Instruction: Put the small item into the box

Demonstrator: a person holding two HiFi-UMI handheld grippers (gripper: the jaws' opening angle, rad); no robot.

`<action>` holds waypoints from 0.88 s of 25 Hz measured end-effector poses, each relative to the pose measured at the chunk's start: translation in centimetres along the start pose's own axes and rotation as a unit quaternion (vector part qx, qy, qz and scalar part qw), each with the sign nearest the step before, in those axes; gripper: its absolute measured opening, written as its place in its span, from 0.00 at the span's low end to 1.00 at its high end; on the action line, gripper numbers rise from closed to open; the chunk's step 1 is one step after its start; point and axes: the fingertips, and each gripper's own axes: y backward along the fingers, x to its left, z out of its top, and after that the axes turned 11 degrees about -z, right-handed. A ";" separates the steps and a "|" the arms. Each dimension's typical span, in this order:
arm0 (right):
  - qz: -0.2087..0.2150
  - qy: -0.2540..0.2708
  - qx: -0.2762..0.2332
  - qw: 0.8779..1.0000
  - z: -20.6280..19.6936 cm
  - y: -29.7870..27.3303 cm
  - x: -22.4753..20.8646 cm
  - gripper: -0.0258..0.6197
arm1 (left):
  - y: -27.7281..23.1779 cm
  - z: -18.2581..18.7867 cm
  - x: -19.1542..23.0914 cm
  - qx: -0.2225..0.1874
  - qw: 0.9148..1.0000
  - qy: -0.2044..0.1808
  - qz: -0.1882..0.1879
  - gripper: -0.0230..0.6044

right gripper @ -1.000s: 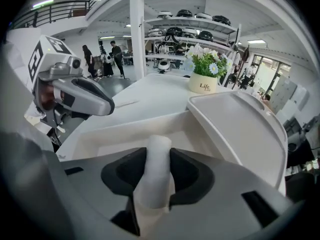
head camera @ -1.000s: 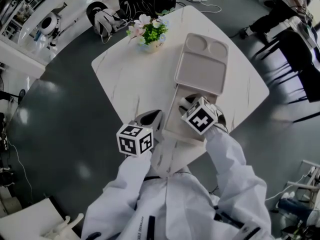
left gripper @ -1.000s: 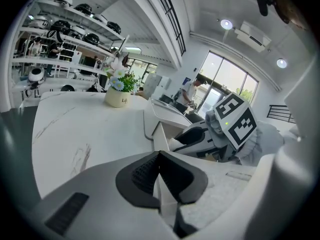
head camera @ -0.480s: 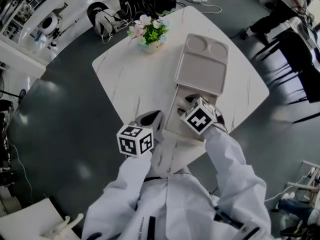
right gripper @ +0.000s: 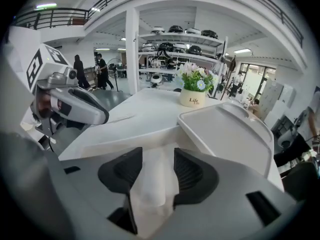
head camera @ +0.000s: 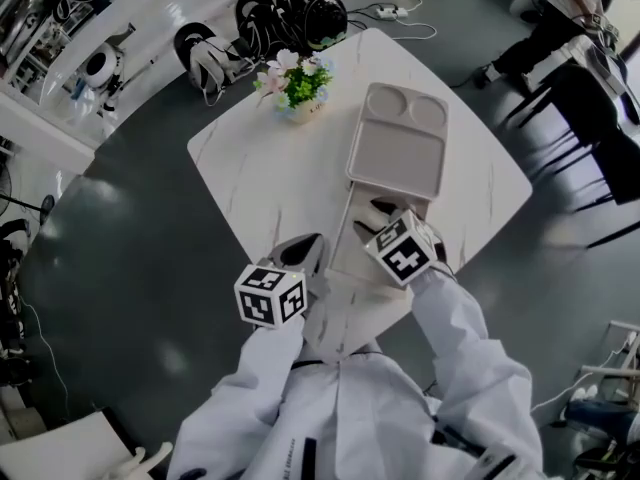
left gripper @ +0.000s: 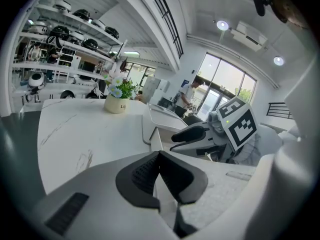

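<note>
- The head view is evenly lit but rather dim and washed of colour. The white surface (head camera: 270, 168) stands bright against the dark floor (head camera: 130, 258), which carries a pale sheen at the left.
- The white box (head camera: 348, 243) barely separates from the surface, and shadows are soft.
- In the left gripper view, round ceiling lights (left gripper: 222, 25) and tall windows (left gripper: 220, 84) glare.
- Both gripper views bend straight lines, darken to black at the corners, and show the jaws close up and soft.
</note>
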 end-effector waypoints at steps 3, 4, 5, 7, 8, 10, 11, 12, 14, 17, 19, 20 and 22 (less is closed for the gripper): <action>-0.015 -0.020 -0.034 0.999 0.7 1.3 -0.5 0.26 | 0.5 0.7 -0.7 -0.007 1.000 -0.017 -0.005 0.03; -0.021 -0.028 -0.045 0.998 0.9 1.7 -0.7 0.22 | 0.6 1.0 -1.0 -0.010 1.000 -0.023 -0.007 0.03; -0.028 -0.036 -0.056 0.997 1.2 2.2 -0.8 0.20 | 0.8 1.3 -1.2 -0.014 0.999 -0.029 -0.009 0.03; -0.046 -0.053 -0.080 0.994 1.9 3.1 -1.3 0.13 | 1.2 1.9 -1.7 -0.022 0.999 -0.039 -0.011 0.03; -0.056 -0.061 -0.092 0.992 2.2 3.6 -1.6 0.10 | 1.4 2.3 -1.9 -0.026 0.999 -0.045 -0.012 0.03; -0.069 -0.077 -0.112 0.988 2.7 4.5 -2.0 0.05 | 1.7 3.1 -2.5 -0.035 0.998 -0.058 -0.014 0.03; -0.071 -0.087 -0.121 0.986 2.9 4.9 -2.1 0.05 | 1.9 3.4 -2.8 -0.039 0.997 -0.065 -0.015 0.03; -0.072 -0.097 -0.129 0.984 3.0 5.4 -2.1 0.04 | 2.2 3.7 -3.0 -0.043 0.996 -0.071 -0.016 0.03; -0.070 -0.117 -0.144 0.980 3.1 6.2 -2.1 0.03 | 2.7 4.1 -3.6 -0.050 0.995 -0.085 -0.016 0.03; -0.068 -0.139 -0.169 0.973 3.3 7.5 -2.1 0.03 | 3.5 4.9 -4.5 -0.057 0.992 -0.110 -0.016 0.03; -0.060 -0.158 -0.192 0.967 3.7 8.5 -2.1 0.03 | 4.0 5.4 -5.1 -0.065 0.990 -0.123 -0.017 0.03; -0.054 -0.170 -0.206 0.962 4.0 9.0 -2.0 0.03 | 4.2 5.6 -5.3 -0.069 0.989 -0.130 -0.017 0.03; -0.050 -0.183 -0.238 0.953 4.7 10.3 -2.0 0.03 | 4.8 6.1 -5.7 -0.082 0.986 -0.141 -0.015 0.03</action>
